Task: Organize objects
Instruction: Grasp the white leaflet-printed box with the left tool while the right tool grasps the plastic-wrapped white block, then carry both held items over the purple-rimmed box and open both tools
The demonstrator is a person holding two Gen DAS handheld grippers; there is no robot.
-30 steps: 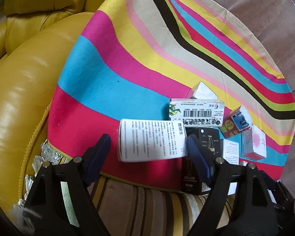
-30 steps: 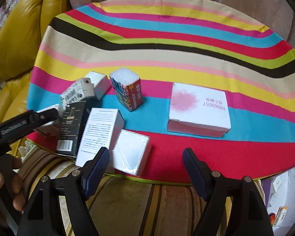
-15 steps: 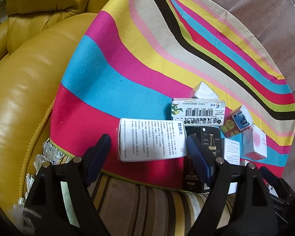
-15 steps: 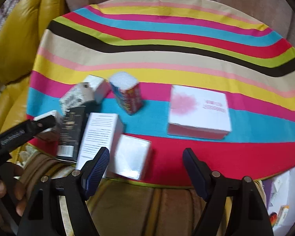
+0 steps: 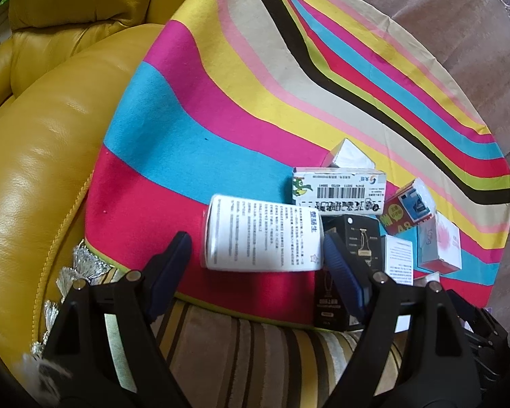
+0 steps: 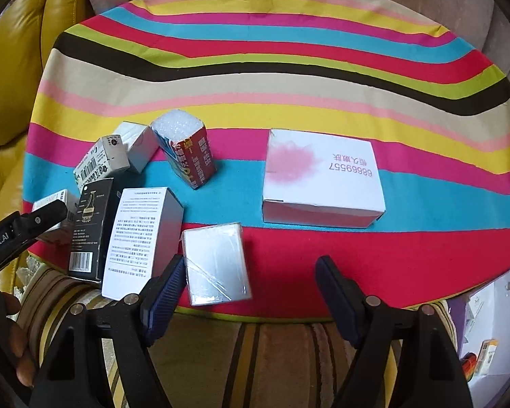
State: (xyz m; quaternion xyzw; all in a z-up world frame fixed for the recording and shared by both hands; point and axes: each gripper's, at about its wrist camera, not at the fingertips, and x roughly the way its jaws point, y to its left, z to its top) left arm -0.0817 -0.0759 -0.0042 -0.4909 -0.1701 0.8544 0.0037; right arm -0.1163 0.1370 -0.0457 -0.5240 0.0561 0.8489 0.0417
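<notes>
— What does my left gripper point(image 5: 255, 265) face?
— A white text-printed box point(image 5: 263, 234) on the striped cloth point(image 5: 187, 108), jaws spread, touching nothing.
— And my right gripper point(image 6: 248, 289)?
— Released too; only its camera shows the clear-wrapped white pack point(image 6: 216, 263) and large white pink-blotched box point(image 6: 323, 180).

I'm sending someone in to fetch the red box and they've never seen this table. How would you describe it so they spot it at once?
On the round striped tablecloth, look left of the big white box with the pink blotch. The red box stands tilted on the blue stripe beside a small white box. It alone is red, with yellow print and white foam on top.
</notes>
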